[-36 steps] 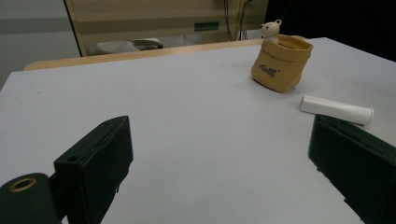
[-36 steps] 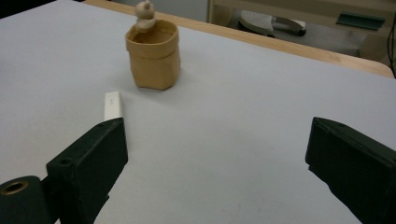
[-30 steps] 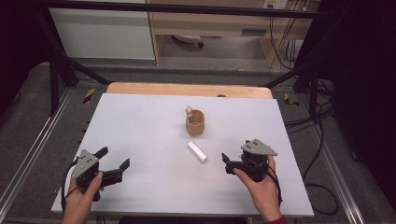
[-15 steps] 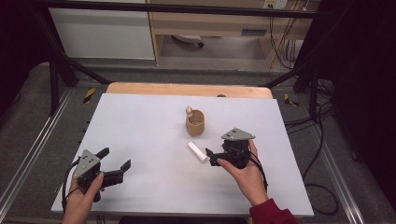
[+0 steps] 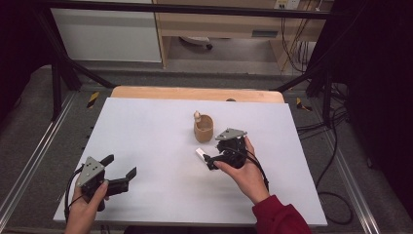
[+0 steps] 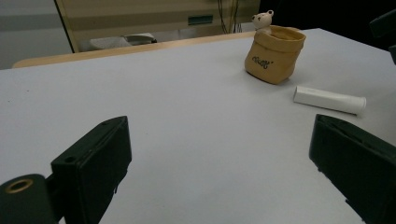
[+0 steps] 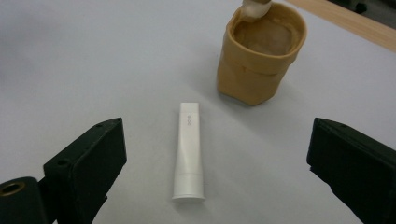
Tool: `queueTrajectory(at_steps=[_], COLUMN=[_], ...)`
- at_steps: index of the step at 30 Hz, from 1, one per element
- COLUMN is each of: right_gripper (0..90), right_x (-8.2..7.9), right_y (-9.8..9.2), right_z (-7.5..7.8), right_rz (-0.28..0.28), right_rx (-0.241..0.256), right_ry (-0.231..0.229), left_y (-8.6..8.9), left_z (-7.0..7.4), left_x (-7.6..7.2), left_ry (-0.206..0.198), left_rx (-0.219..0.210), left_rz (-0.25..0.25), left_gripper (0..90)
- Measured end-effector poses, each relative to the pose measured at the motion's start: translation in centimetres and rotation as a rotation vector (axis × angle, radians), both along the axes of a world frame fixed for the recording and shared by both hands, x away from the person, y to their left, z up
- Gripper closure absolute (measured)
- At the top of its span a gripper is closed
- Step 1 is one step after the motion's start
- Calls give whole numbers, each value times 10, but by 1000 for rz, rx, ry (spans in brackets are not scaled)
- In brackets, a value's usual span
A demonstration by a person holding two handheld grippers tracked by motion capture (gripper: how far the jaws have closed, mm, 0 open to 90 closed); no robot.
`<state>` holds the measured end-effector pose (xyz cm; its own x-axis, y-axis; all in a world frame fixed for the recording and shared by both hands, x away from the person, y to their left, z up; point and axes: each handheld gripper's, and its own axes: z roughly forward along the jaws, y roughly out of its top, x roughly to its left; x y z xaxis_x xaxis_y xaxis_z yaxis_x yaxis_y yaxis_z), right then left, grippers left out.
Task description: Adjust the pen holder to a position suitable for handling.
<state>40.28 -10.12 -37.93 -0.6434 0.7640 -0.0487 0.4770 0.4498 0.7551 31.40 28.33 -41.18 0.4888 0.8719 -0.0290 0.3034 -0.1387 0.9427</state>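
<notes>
Right gripper (image 5: 208,161) now over the white tube (image 7: 188,151); one second ago it sat well to the tube's right near the table (image 5: 146,126) edge, and half a second ago it was just beside the tube. Its jaws are wide apart. In the right gripper view the tube lies flat between them, lengthwise along the line of sight, cap end nearest the camera, somewhat closer to the left jaw than to the right, touching neither. The approach therefore appears complete in direction; judged from this, the step in hand is the reach for the tube, and closing is not yet begun.

Left gripper (image 5: 119,171) has kept its place at the near left of the table, jaws apart and holding nothing. In the left gripper view the tube lies ahead of its right jaw, well apart from it.

Container: a tan pouch (image 7: 260,51) stands upright beyond the tube, ahead of the right jaw and apart from the tube. A small bear figure (image 6: 262,19) sits at its far rim. The interior visible in the right gripper view looks otherwise bare.
</notes>
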Motion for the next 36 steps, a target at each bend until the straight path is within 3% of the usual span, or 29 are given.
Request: queueTrajectory(at_steps=[14,29,35,36], right_gripper=[48,57,107,166], right_x=[9,15,15,15], right_y=[21,22,21,21], right_z=[-17,-35,-40,-40], right_rz=[54,65,71,80], right_rx=[-90,-112,-135,-145], right_ry=[89,166,197,196], left_y=[0,-1,-1,-1], left_z=[0,0,0,0], left_x=[-1,-1,-1,0], left_ry=[0,2,3,4], left_rx=[1,4,9,8], left_rz=[-3,-14,-13,-13], left_gripper=[61,62,63,63])
